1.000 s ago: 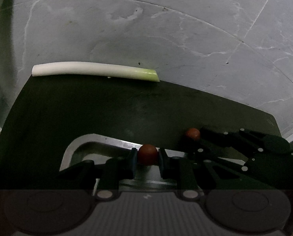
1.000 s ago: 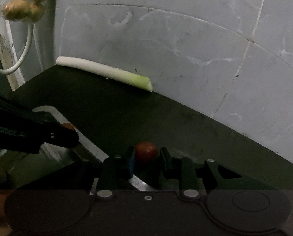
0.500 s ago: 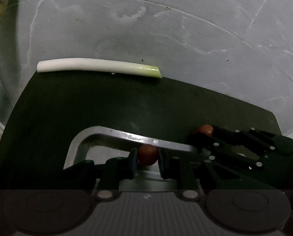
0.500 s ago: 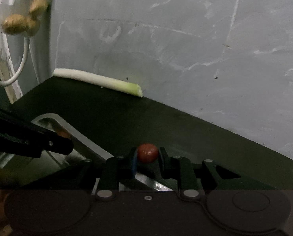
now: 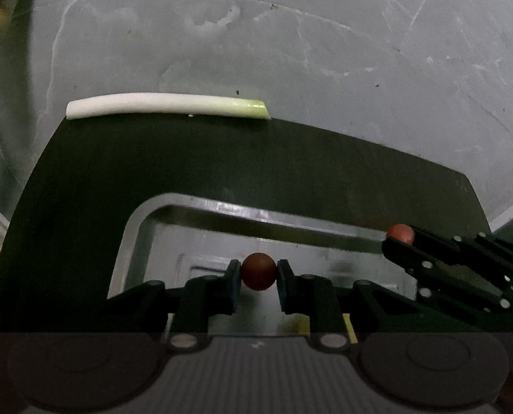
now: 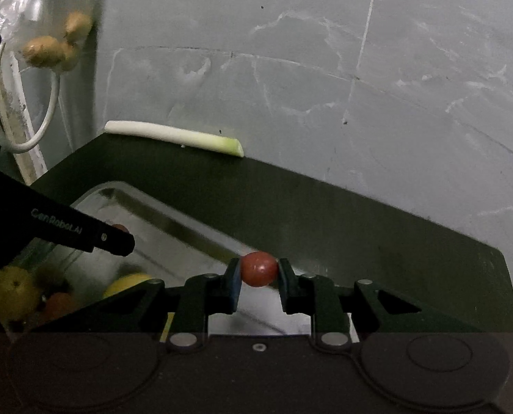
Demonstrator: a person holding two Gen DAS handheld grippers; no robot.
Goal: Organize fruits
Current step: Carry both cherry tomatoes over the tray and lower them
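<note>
My left gripper is shut on a small dark red round fruit, held above the steel sink. To its right the right gripper shows with its own red fruit at the tip. In the right wrist view my right gripper is shut on a small red round fruit over the sink's rim. The left gripper reaches in from the left with a bit of red fruit showing at its tip. Yellow and orange fruits lie low at the left, in or beside the sink.
A white and pale green leek lies along the back edge of the dark counter against the grey marbled wall. A clear bag with potatoes and a white cable hang at the left.
Both grippers have risen with their fruits. More of the sink's inside shows beneath them. The right gripper has moved further than the left.
</note>
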